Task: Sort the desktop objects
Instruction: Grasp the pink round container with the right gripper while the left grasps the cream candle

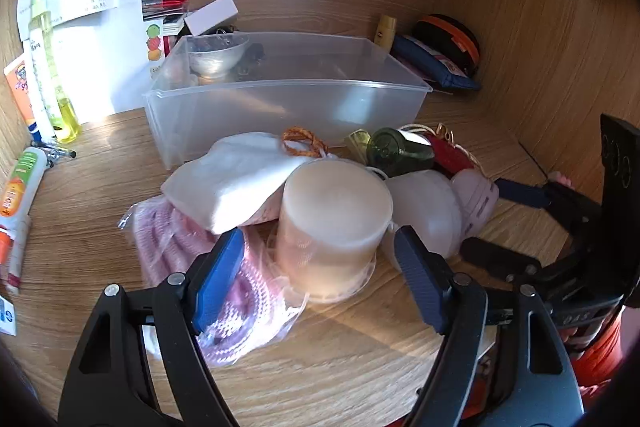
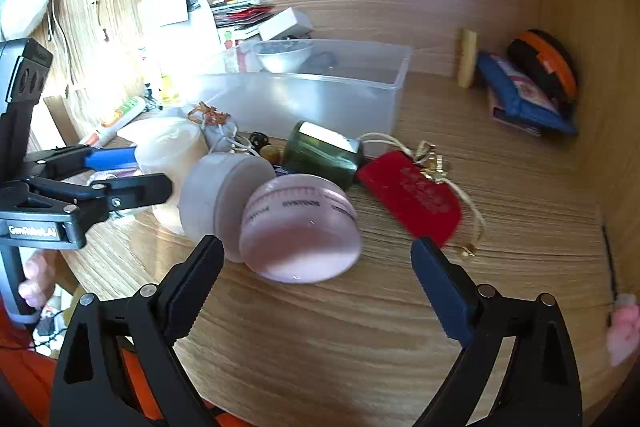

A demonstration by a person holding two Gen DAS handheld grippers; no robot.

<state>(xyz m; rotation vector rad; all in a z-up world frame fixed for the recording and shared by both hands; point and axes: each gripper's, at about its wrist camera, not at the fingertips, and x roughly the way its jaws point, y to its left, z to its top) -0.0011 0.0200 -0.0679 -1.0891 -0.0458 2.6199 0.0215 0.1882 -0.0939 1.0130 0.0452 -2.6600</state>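
Nearest the left wrist camera, the left tongs (image 1: 318,277) stood spread, pinching nothing, with a cream cylindrical plastic tub (image 1: 334,227) just ahead of the gap between their blue pads (image 1: 218,277), apparently lined up as the next pick. The right tongs (image 2: 318,273) were likewise spread wide and empty, facing a pink round lidded jar (image 2: 300,231) lying tilted on the wooden bench (image 2: 360,327). Both items sat in a loose pile with a green glass jar (image 2: 324,153) and a red flat tag (image 2: 412,195). Behind the pile, a clear rectangular plastic bin (image 1: 280,95) stood open, presumably to receive sorted items.
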